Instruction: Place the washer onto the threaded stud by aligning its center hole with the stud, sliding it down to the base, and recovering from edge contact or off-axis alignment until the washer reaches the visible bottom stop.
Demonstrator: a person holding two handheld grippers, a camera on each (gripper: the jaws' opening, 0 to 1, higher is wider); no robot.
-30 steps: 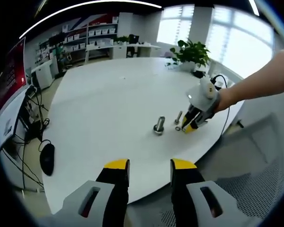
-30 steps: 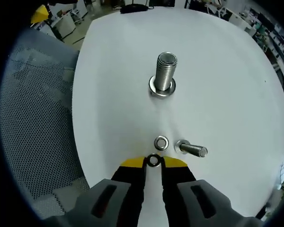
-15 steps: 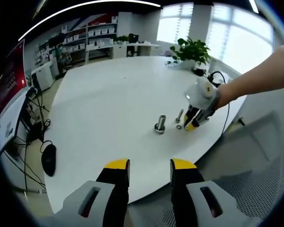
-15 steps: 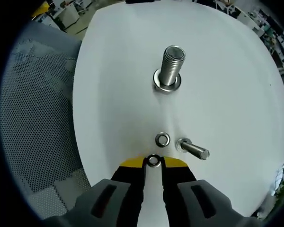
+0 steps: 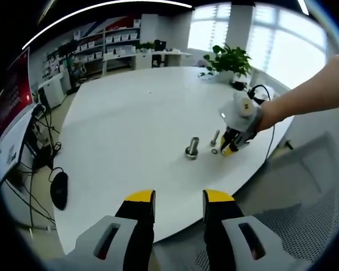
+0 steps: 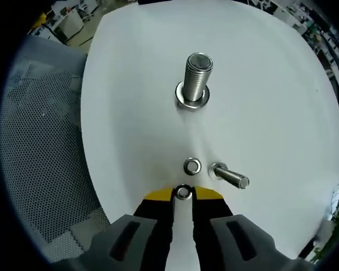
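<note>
In the right gripper view, a thick threaded stud (image 6: 195,76) stands upright on the white table (image 6: 271,101), with a washer seated at its base. My right gripper (image 6: 183,193) is shut on a small metal washer (image 6: 183,192), held above the table short of the stud. A nut (image 6: 192,166) and a smaller bolt (image 6: 230,176) lying on its side rest between gripper and stud. In the left gripper view, my left gripper (image 5: 178,199) hangs open off the table's near edge, far from the stud (image 5: 192,148). The right gripper (image 5: 229,148) reaches in just right of it.
A mesh chair (image 6: 39,147) sits left of the table in the right gripper view. In the left gripper view, a potted plant (image 5: 230,62) stands at the table's far side. A black mouse (image 5: 59,189) and cables lie on the floor at left, shelves behind.
The right gripper's camera has drifted slightly, keeping the washer clamped. The stud now appears a little left of and higher than before. The left gripper has stayed put.
</note>
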